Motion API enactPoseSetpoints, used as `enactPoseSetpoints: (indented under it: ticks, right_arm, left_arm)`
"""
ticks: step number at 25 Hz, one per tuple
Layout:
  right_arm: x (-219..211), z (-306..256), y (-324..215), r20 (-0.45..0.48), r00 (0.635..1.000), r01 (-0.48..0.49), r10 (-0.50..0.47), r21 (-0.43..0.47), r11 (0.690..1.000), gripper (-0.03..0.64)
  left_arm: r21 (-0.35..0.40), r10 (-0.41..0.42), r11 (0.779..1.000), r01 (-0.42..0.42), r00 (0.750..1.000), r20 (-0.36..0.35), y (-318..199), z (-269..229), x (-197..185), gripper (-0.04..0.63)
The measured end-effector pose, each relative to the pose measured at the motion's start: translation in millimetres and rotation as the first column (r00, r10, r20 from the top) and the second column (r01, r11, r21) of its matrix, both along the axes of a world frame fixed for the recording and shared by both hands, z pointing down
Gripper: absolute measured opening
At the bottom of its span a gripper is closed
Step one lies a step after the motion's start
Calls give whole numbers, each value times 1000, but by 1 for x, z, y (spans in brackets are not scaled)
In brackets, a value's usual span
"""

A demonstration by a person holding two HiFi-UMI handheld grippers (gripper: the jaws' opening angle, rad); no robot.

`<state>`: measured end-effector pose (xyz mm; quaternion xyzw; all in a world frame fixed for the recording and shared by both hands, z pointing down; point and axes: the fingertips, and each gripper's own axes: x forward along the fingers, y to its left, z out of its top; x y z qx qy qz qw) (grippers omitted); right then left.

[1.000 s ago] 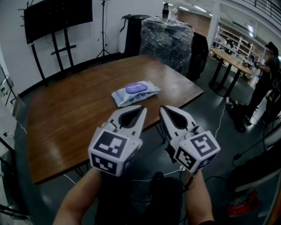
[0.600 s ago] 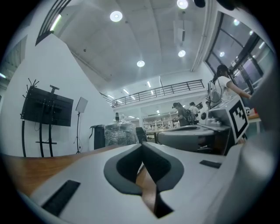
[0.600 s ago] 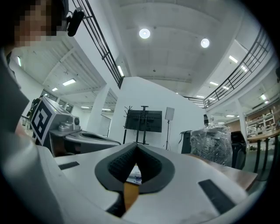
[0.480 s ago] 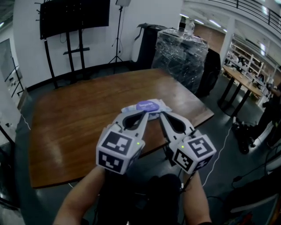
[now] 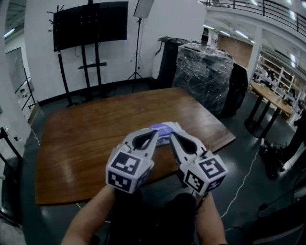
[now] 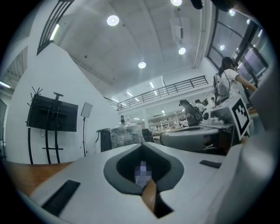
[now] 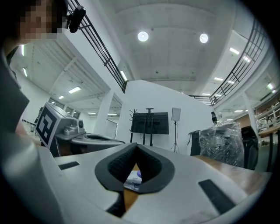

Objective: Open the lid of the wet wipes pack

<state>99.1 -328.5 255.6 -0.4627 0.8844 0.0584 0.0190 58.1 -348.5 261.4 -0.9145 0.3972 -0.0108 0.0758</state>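
Lining up, nothing held yet
My left gripper point(image 5: 156, 133) and right gripper point(image 5: 172, 136), jaws together, sight the pale-blue soft wipes pack with purple lid point(image 5: 164, 128) at 12 o'clock

A workshop hall: wrapped pallet point(image 5: 203, 72), workbenches point(image 5: 273, 94), mezzanine railing point(image 5: 260, 10), screen stand point(image 5: 91, 26).

Both grippers, left point(image 5: 154, 135) and right point(image 5: 173, 137), level (jaws closed, empty).
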Motion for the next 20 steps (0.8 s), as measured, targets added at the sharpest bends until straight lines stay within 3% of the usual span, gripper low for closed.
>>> enactPoseSetpoints:
  ticks: [7, 14, 20]
  right_arm:
    - [11, -5, -1, 15, 999, 33, -33, 4, 999, 11]
    - [10, -7, -12, -54, 999, 8, -7, 15, 1000, 11]
    - [10, 5, -21, -73, 997, 23, -25, -26, 999, 11]
  left_arm:
    - [-11, -5, 1000, 6, 1000, 26, -2, 2, 11, 5]
    - [-14, -22, 1000, 23, 998, 64, -16, 0, 3, 5]
    - [-29, -31, 999, 35, 992, 119, -30, 11, -2, 5]
